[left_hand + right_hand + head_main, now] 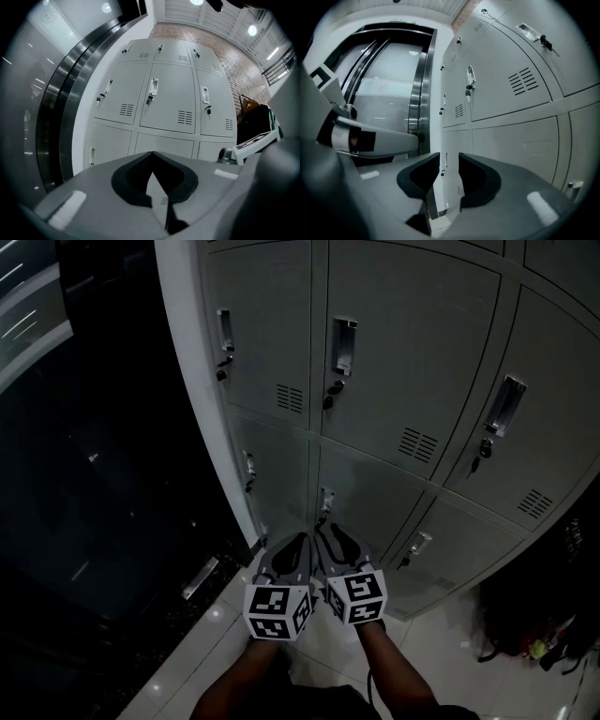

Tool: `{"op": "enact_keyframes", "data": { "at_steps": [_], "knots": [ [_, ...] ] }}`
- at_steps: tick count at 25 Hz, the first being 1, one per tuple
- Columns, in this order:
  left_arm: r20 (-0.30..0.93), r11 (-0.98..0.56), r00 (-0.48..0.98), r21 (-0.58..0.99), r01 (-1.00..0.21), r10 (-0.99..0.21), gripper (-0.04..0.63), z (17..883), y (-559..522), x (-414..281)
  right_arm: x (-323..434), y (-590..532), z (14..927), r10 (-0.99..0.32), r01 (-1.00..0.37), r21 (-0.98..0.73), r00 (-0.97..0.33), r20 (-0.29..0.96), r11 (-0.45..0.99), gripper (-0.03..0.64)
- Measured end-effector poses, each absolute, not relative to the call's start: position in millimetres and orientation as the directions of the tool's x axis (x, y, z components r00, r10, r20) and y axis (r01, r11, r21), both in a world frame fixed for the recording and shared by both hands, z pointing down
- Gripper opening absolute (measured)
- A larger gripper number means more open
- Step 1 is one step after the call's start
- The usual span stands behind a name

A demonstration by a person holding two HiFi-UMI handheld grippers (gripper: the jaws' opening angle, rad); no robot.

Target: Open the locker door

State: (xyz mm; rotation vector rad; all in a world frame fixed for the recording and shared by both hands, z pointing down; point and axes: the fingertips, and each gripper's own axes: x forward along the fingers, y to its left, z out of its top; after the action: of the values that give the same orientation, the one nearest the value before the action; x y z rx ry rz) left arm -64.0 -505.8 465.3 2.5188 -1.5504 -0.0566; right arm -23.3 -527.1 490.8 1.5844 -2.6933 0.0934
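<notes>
Grey metal lockers (403,362) rise in front of me, each door with a recessed handle (343,345) and a key lock under it; all doors I can see stand closed. Both grippers hang low, side by side, just short of the bottom row door (361,498) and its handle (325,504). My left gripper (300,540) (151,153) is shut, tips touching, with nothing in it. My right gripper (328,532) (449,157) is open with a narrow gap; only the lockers (506,93) show through it.
A dark curved glass and steel wall (103,474) runs along the left of the lockers. A dark bag (525,624) lies on the pale tiled floor (441,662) at the right. The left gripper (370,138) shows at the left of the right gripper view.
</notes>
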Motion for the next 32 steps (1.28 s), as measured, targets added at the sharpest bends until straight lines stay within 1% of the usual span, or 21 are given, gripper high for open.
{"op": "enact_keyframes", "data": {
  "at_steps": [2,6,12,17,19,21,26,32],
  "knots": [
    [0.066,-0.444,0.462,0.187,-0.876,-0.884,0.006,474,-517,-66,-25,-542,503,-0.88,-0.881,-0.053,-0.473,0.047,0.471,0.128],
    [0.072,-0.448,0.468,0.194,-0.873,-0.881,0.006,491,-538,-72,-29,-568,527,-0.885,-0.887,-0.063,-0.46,0.064,0.457,0.138],
    [0.071,-0.463,0.482,0.186,-0.866,-0.873,0.006,516,-568,-79,-33,-611,562,-0.896,-0.897,-0.082,-0.44,0.057,0.435,0.189],
    [0.067,-0.477,0.494,0.179,-0.861,-0.867,0.006,535,-587,-82,-33,-641,586,-0.907,-0.906,-0.098,-0.418,0.053,0.411,0.211],
    [0.065,-0.481,0.499,0.179,-0.858,-0.864,0.006,540,-592,-84,-32,-653,593,-0.91,-0.908,-0.119,-0.41,0.057,0.402,0.217],
    [0.064,-0.486,0.503,0.181,-0.855,-0.862,0.006,544,-598,-86,-32,-662,599,-0.911,-0.908,-0.136,-0.408,0.063,0.397,0.237],
    [0.058,-0.5,0.516,0.176,-0.848,-0.855,0.006,552,-608,-85,-34,-679,614,-0.917,-0.913,-0.156,-0.392,0.076,0.377,0.245],
    [0.057,-0.508,0.524,0.175,-0.843,-0.85,0.006,562,-615,-87,-34,-694,622,-0.932,-0.924,-0.174,-0.356,0.07,0.34,0.294]
  ]
}}
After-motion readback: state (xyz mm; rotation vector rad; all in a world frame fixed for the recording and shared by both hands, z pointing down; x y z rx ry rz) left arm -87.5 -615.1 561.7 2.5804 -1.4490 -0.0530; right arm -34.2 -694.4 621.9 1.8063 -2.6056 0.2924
